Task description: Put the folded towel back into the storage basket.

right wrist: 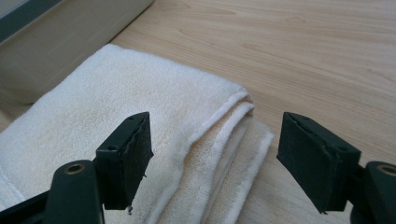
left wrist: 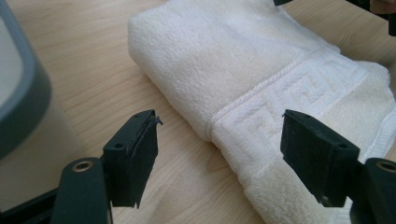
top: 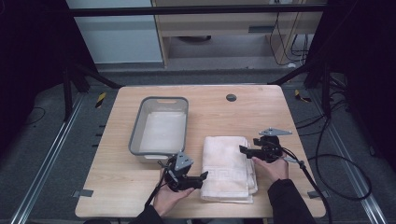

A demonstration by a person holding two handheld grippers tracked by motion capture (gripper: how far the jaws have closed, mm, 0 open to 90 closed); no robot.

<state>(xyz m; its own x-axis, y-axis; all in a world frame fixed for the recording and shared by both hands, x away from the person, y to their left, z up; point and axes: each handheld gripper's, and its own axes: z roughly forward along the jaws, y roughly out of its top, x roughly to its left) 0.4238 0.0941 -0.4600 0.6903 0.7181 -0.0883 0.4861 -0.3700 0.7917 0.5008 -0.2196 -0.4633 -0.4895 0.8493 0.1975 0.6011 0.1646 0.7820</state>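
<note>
A folded white towel (top: 228,167) with a woven key-pattern band lies on the wooden table (top: 210,107) near the front edge. My left gripper (top: 201,178) is open at the towel's near left edge; in the left gripper view its jaws straddle the towel (left wrist: 243,70) edge just above the wood. My right gripper (top: 243,150) is open at the towel's right side, about midway along it. In the right gripper view the layered folded edges of the towel (right wrist: 154,130) lie between its jaws. Neither gripper holds anything.
A grey-rimmed white tub (top: 160,128) stands left of the towel, close to my left gripper; its wall (left wrist: 23,121) is seen in the left gripper view. A dark round grommet (top: 230,97) is set in the table's far side. Cables trail off the right edge.
</note>
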